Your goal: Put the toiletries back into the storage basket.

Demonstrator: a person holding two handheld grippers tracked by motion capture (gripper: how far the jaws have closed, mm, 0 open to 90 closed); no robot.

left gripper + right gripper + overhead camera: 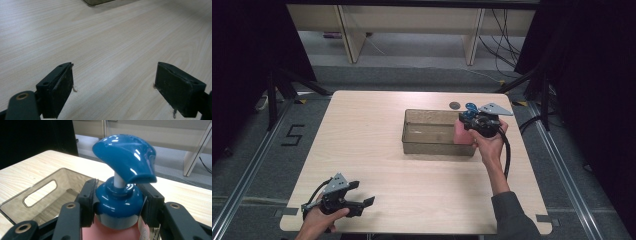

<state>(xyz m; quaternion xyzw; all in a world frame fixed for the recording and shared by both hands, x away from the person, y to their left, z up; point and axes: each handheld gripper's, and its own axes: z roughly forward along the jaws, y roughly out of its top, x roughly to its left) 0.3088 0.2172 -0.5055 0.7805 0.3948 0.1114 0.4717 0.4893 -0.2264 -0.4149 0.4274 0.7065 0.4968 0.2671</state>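
right gripper view: bottle clamped by its collar at the bin

right gripper view puts our right gripper (pixel 119 202) tight on the bottle (pixel 120 205): both jaws press on the blue collar, one on each side, with the pump head rising above them and the pink body dropping below. we judge the collar is chosen because it is narrow and firm and lets the bottle hang upright. beyond the jaws and to their left lies the bin (pixel 37 195), clear-walled with a slot handle, nothing in it that we can see.

high view adds what that close look cannot: the bottle (pixel 464 131) sits at the bin's (pixel 432 147) right end, over or against its wall, we cannot tell which, and it may be going in or coming out. the right gripper (pixel 473 121) is reached across from the table's (pixel 377 130) right side.

left gripper view shows our left gripper (pixel 113 87) with jaws wide apart, bare wood between them and a bin corner far ahead. we take it to be parked, waiting near the table's front edge.
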